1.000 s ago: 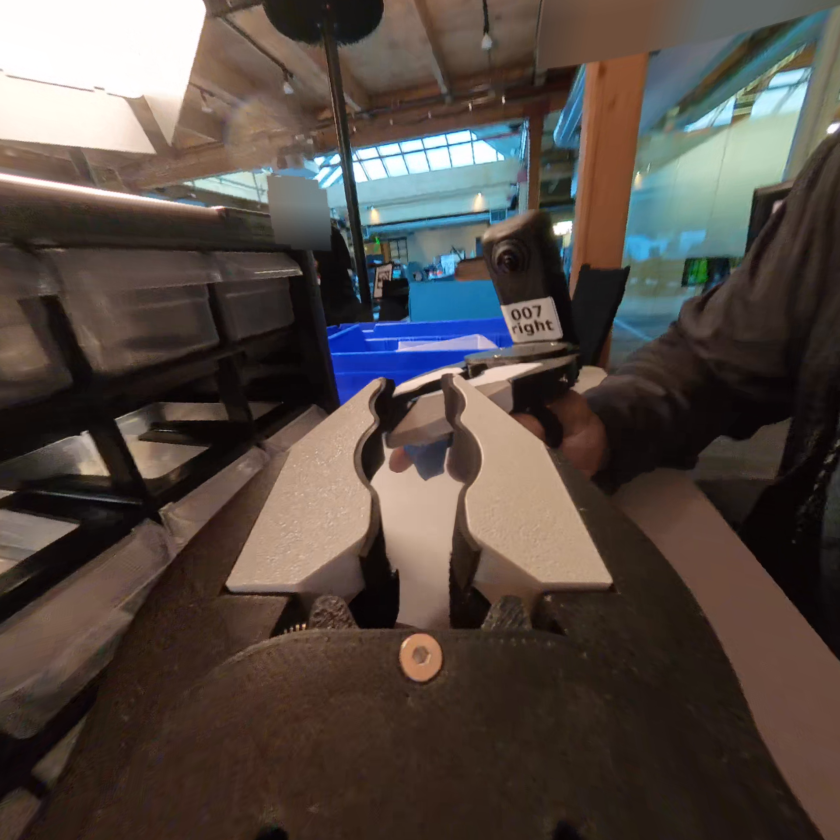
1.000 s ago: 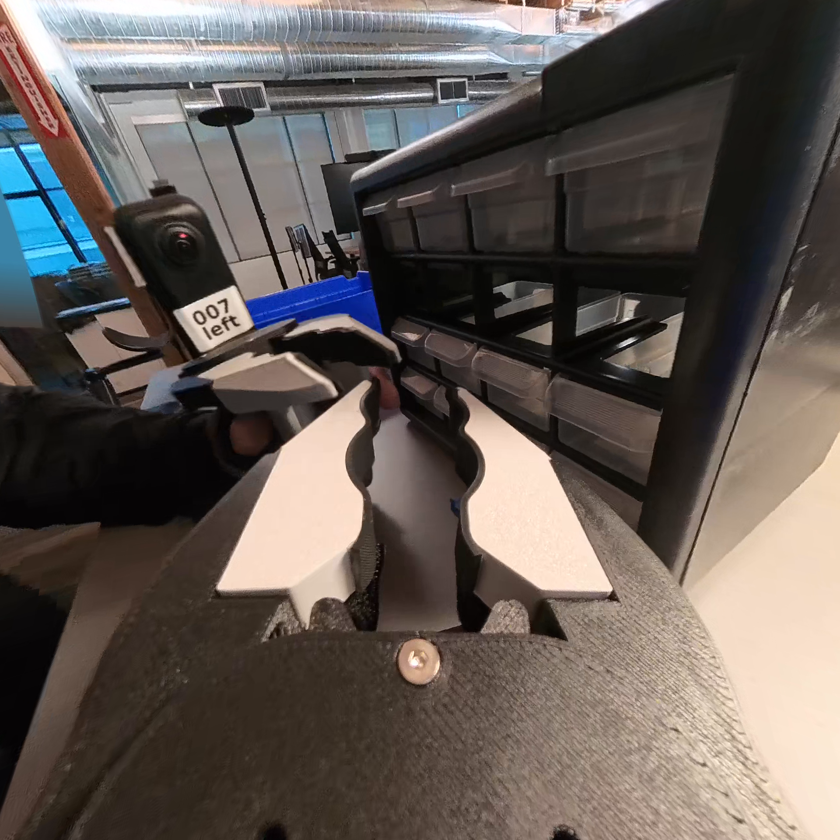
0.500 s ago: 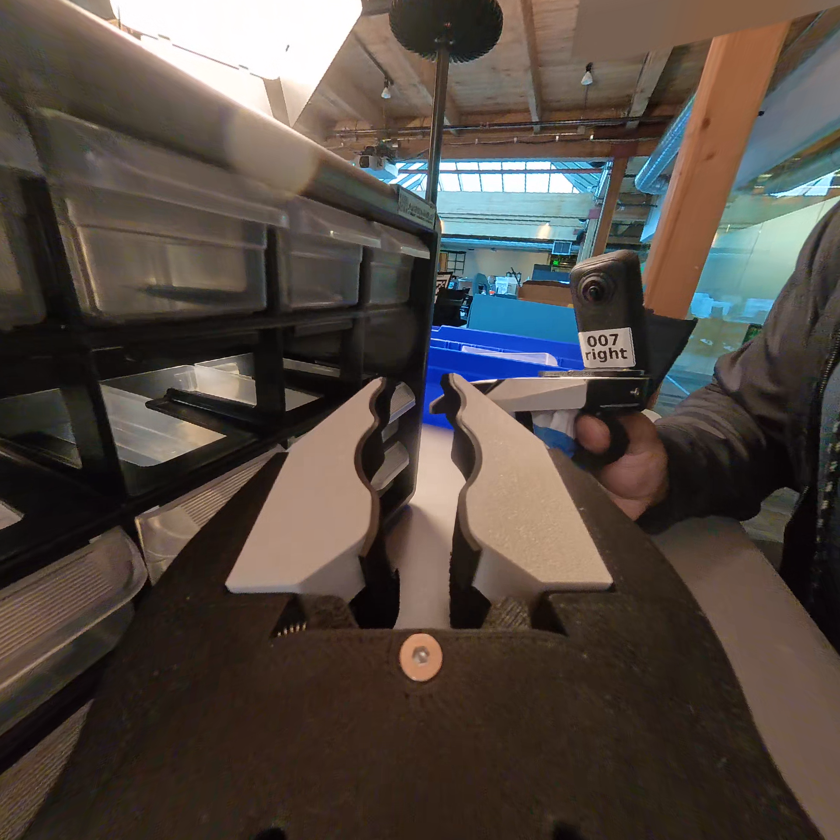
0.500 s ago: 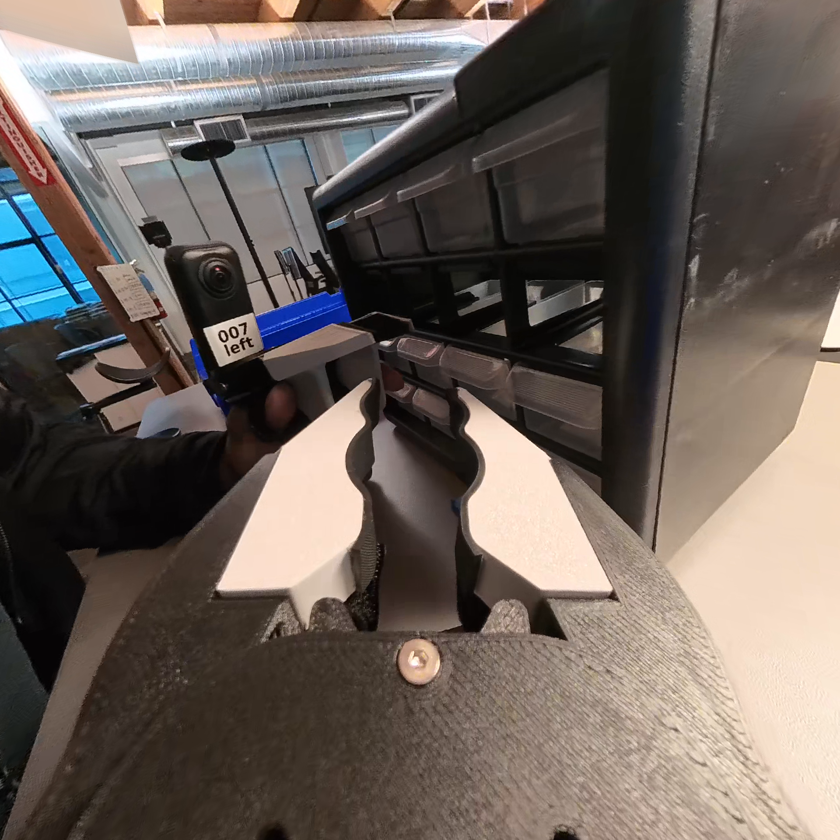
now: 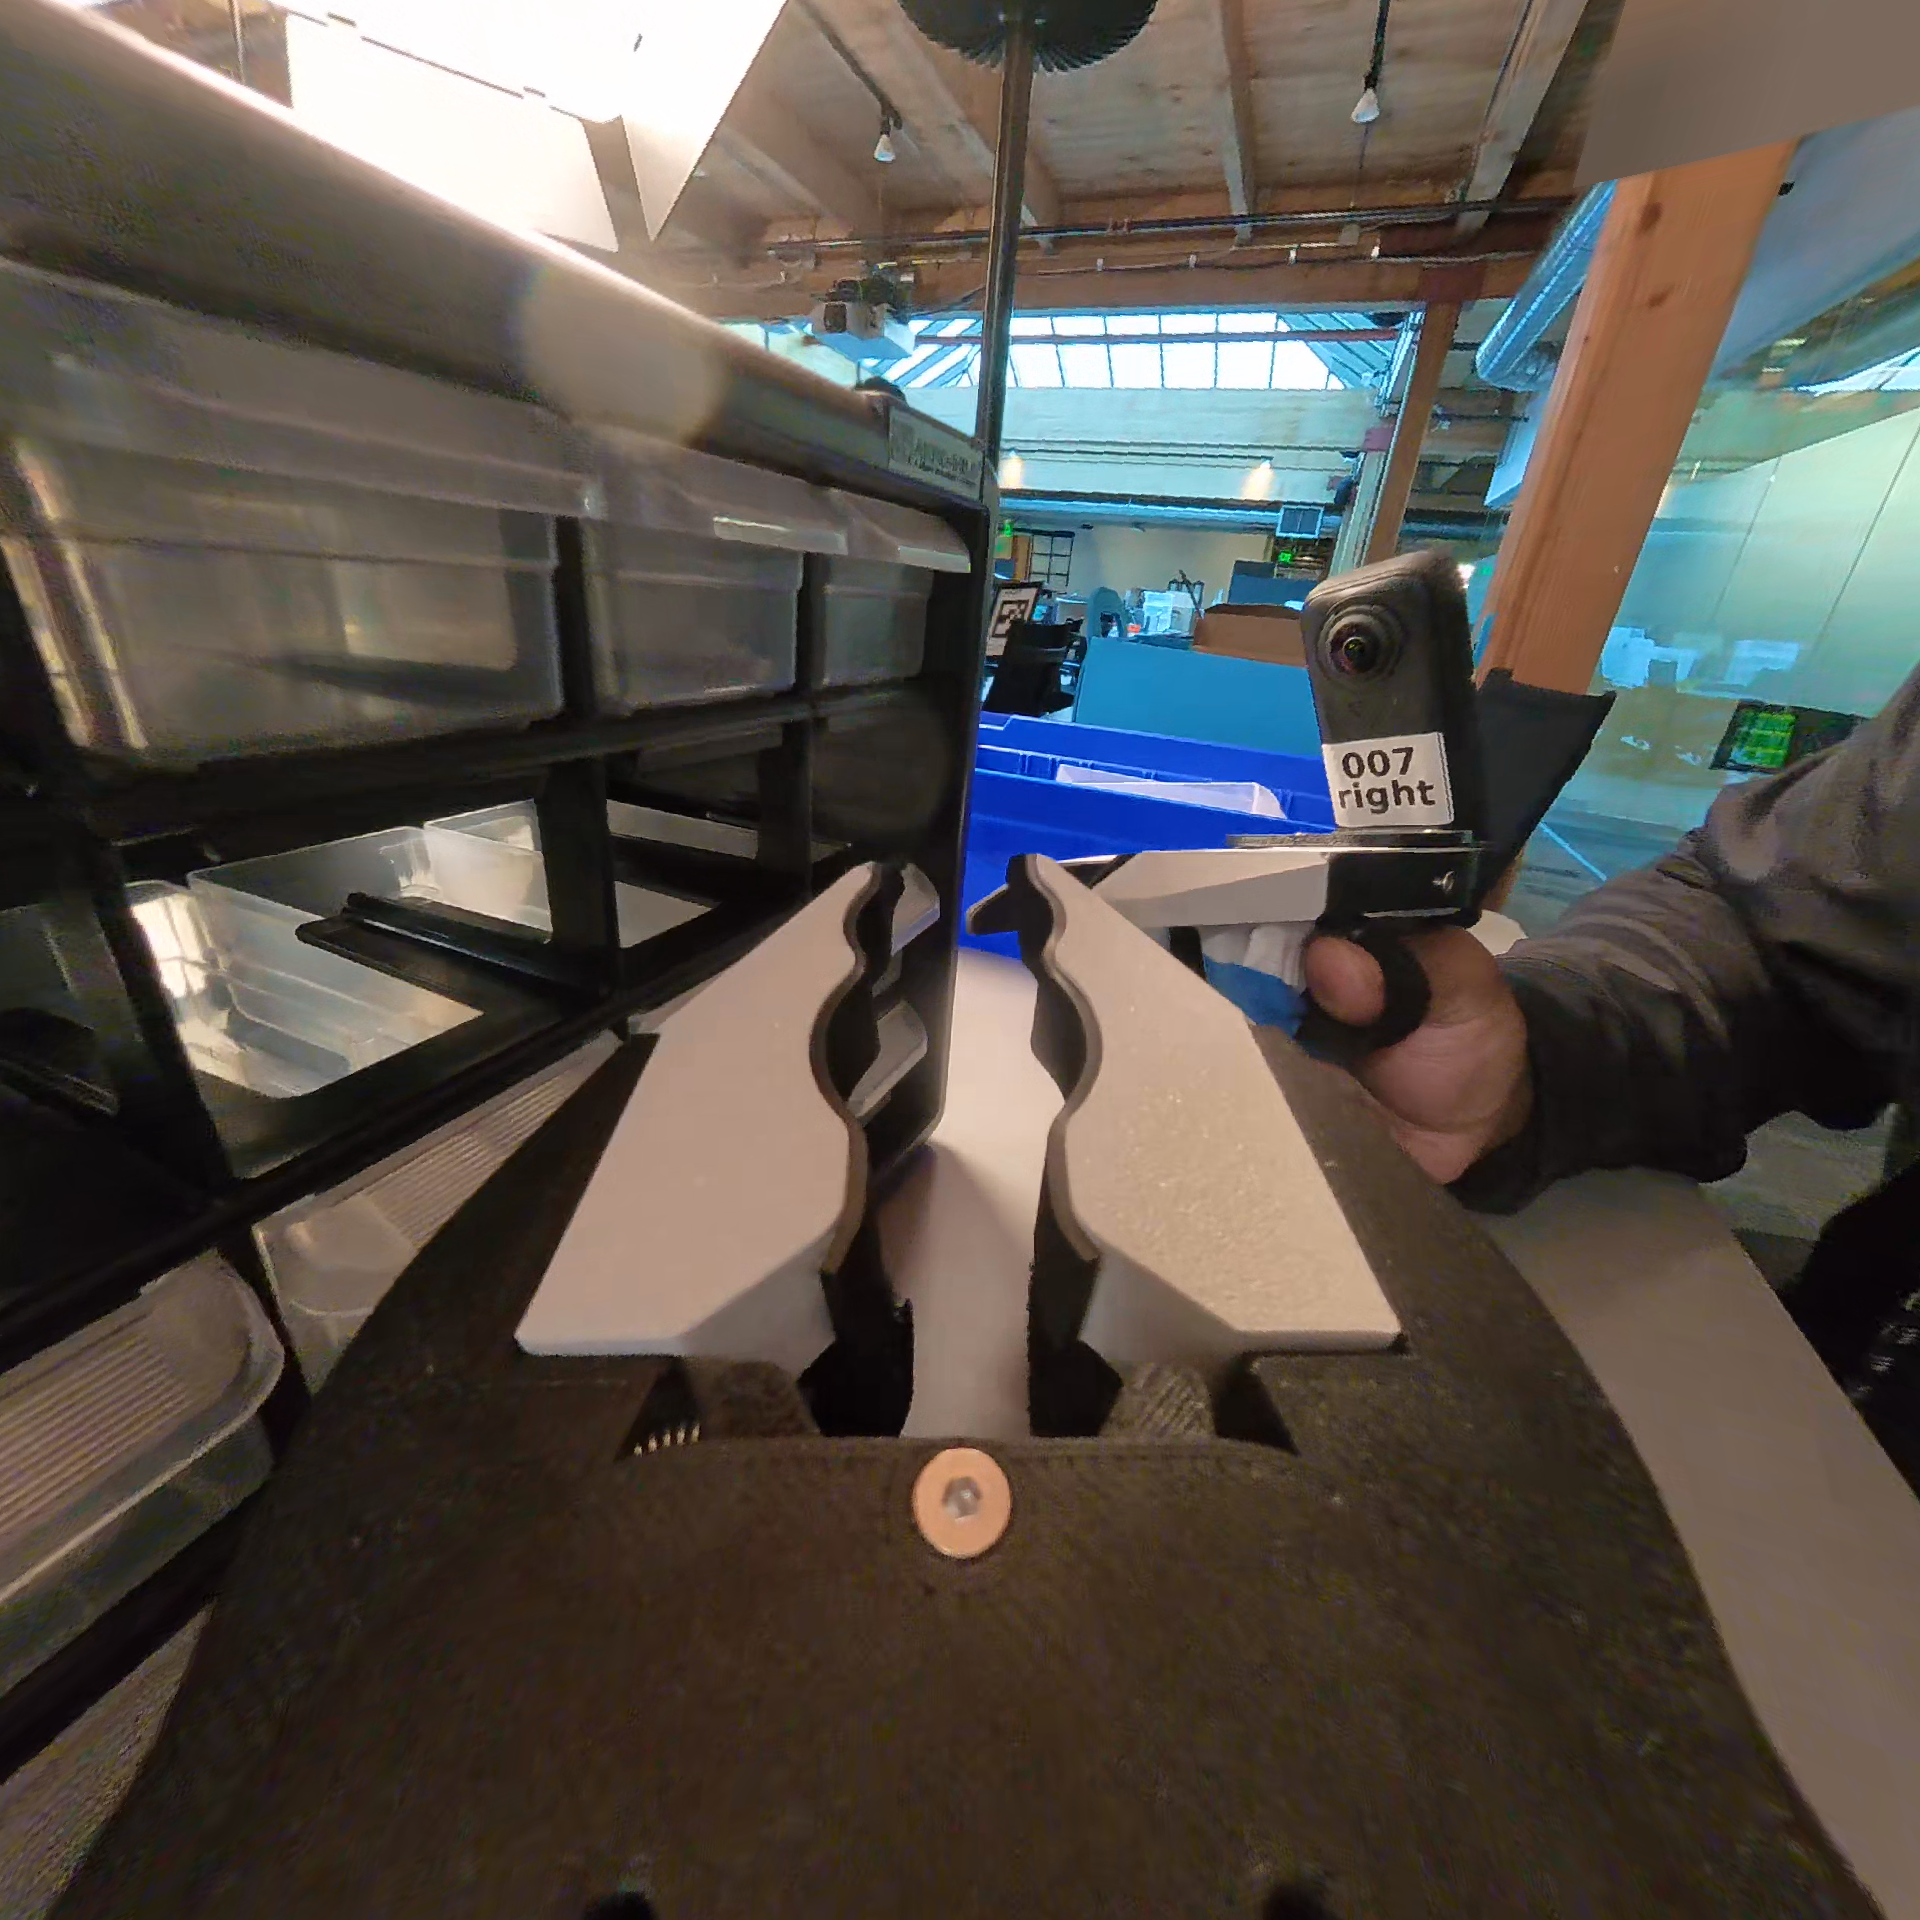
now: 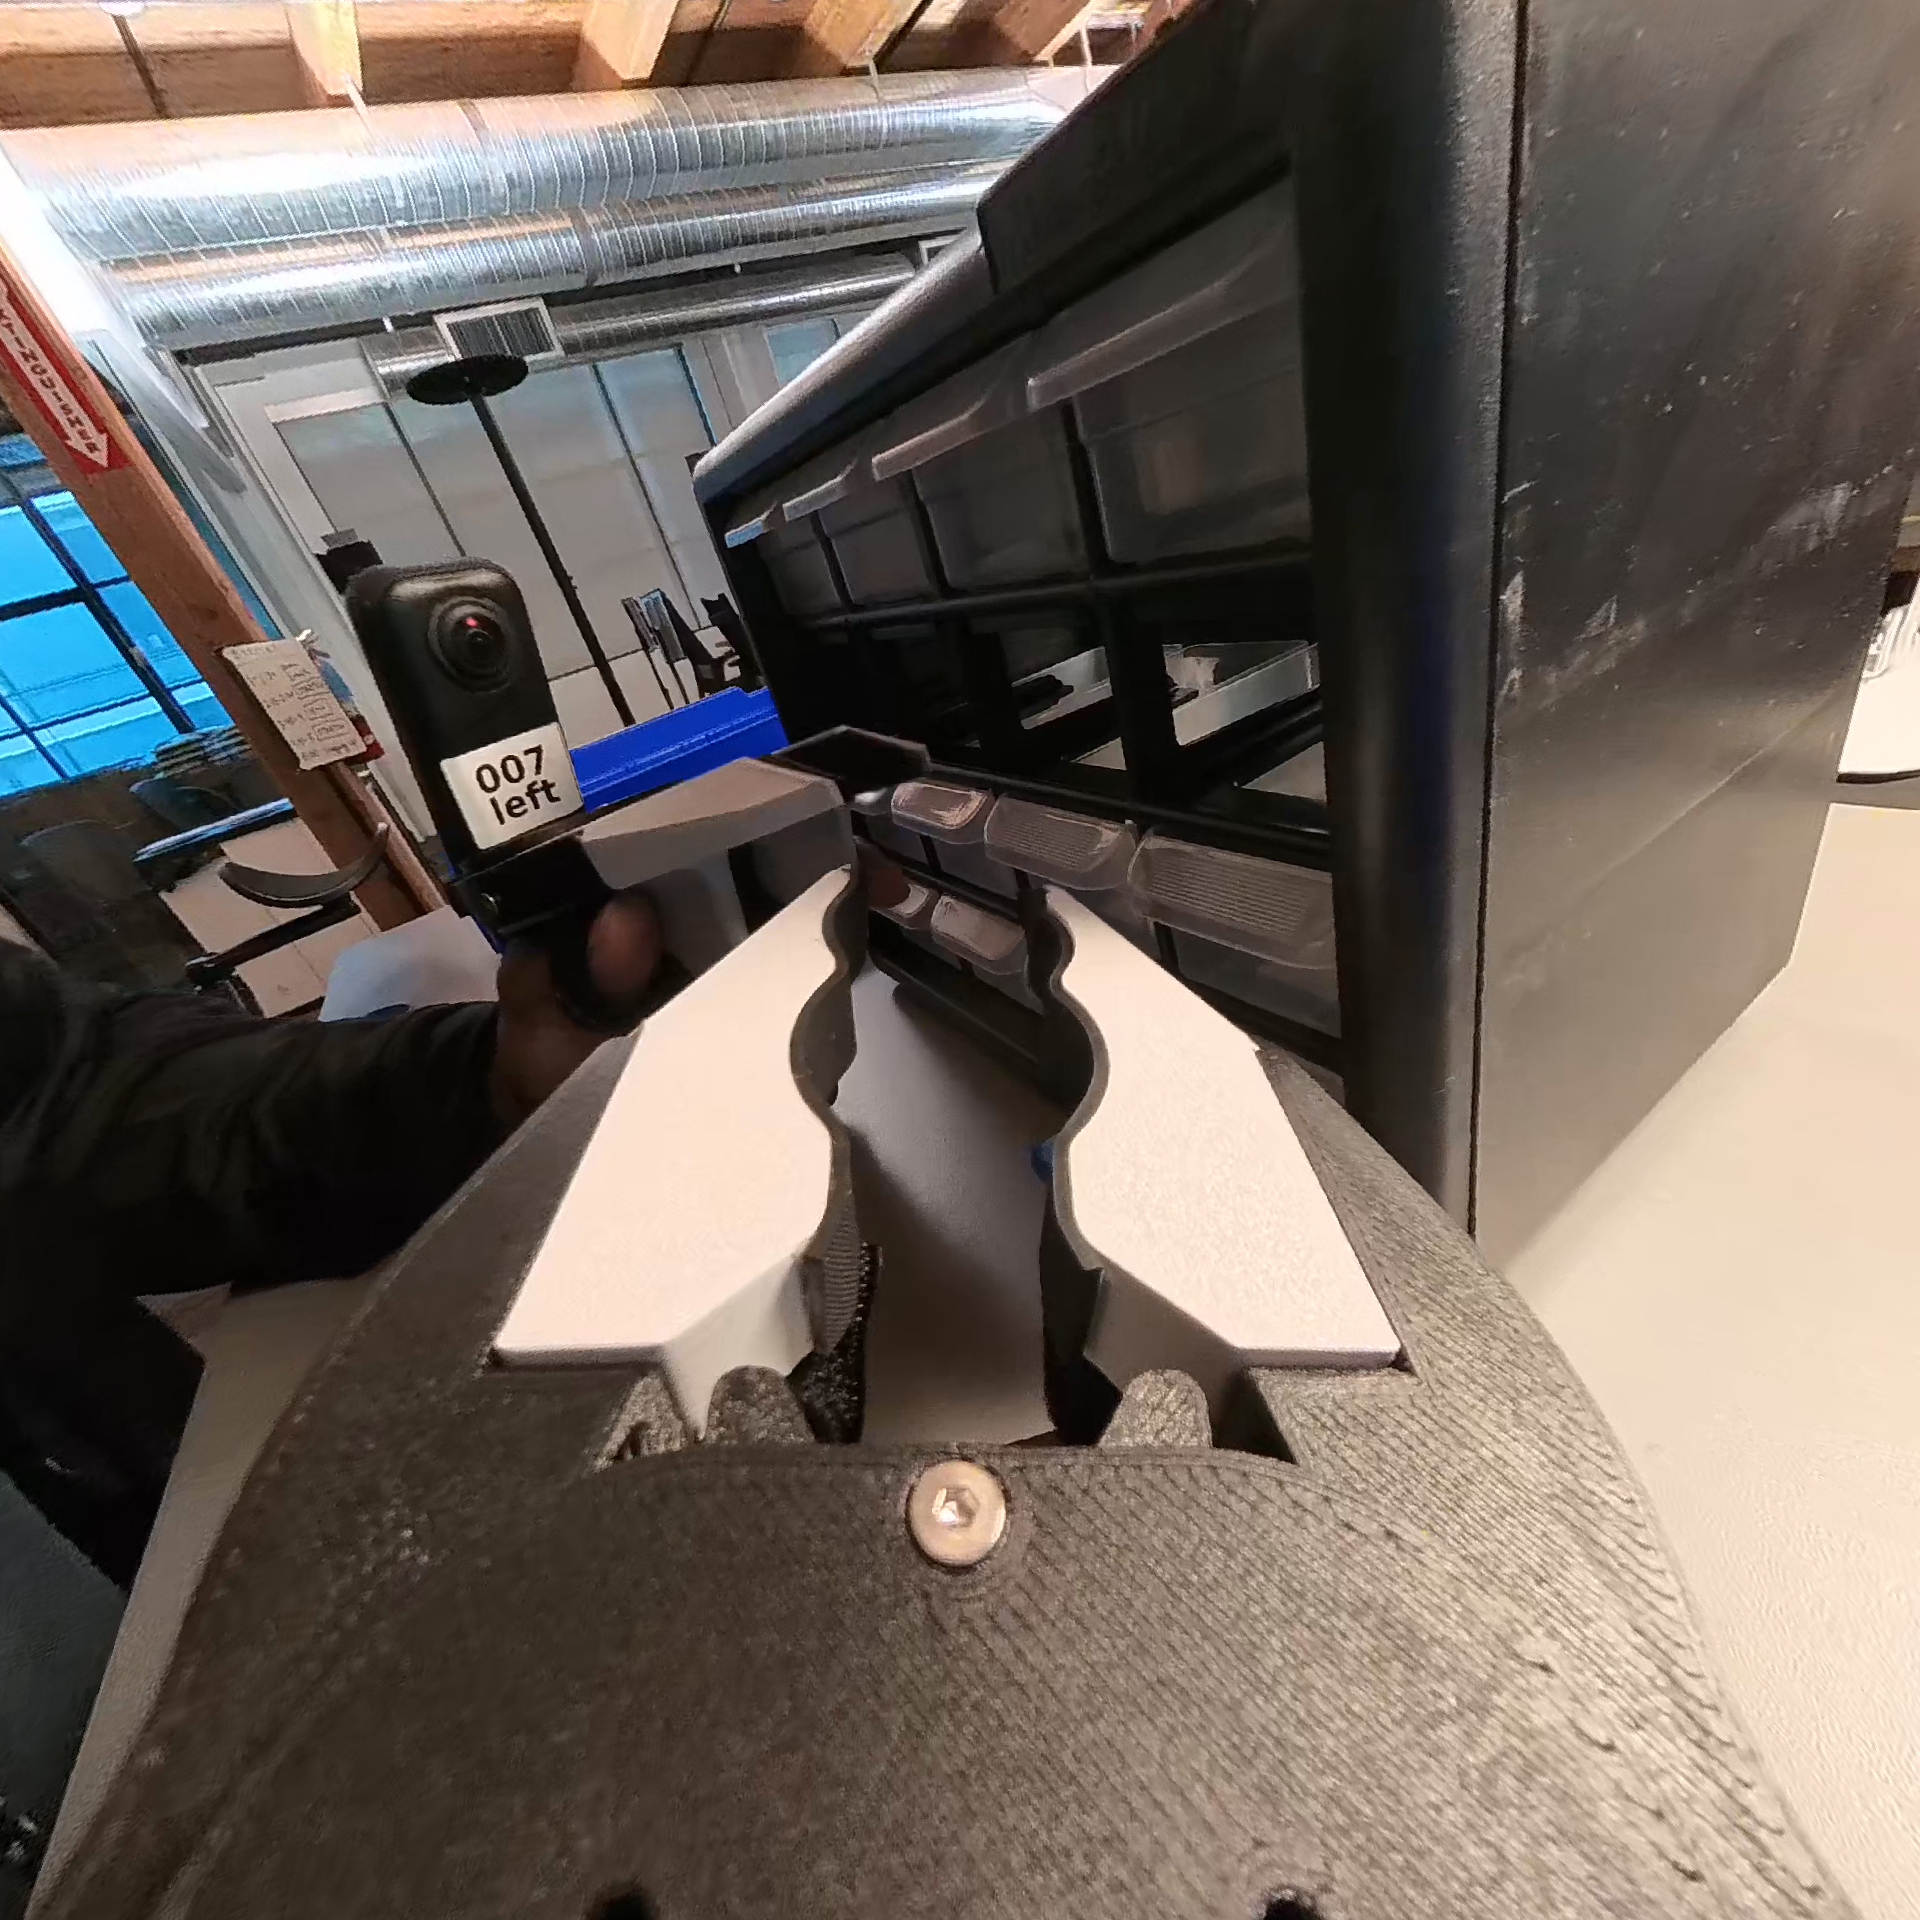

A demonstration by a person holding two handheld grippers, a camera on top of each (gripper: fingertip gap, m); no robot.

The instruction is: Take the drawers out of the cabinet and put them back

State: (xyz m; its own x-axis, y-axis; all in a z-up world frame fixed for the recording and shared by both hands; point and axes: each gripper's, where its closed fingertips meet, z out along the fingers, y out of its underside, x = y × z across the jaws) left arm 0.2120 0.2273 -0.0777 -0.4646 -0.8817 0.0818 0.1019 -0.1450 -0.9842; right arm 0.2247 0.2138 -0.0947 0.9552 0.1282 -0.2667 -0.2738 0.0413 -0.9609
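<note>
The black cabinet (image 6: 1662, 623) stands on the pale tabletop (image 6: 1714, 1455), looking stiff and heavy enough to stay put. Its clear plastic drawers (image 5: 312, 623) look light, slick and somewhat brittle; the ribbed front lips (image 6: 1226, 894) seem the best place to pinch. Some slots in 1 row stand vacant. Both tools hover near the cabinet front: the left hand-held gripper (image 5: 961, 894) and right hand-held gripper (image 6: 951, 904) are narrowly parted, holding nothing.

Workshop loft, timber ceiling beams (image 5: 1143, 135), silver ducting (image 6: 520, 177), blue bins (image 5: 1122, 790)
</note>
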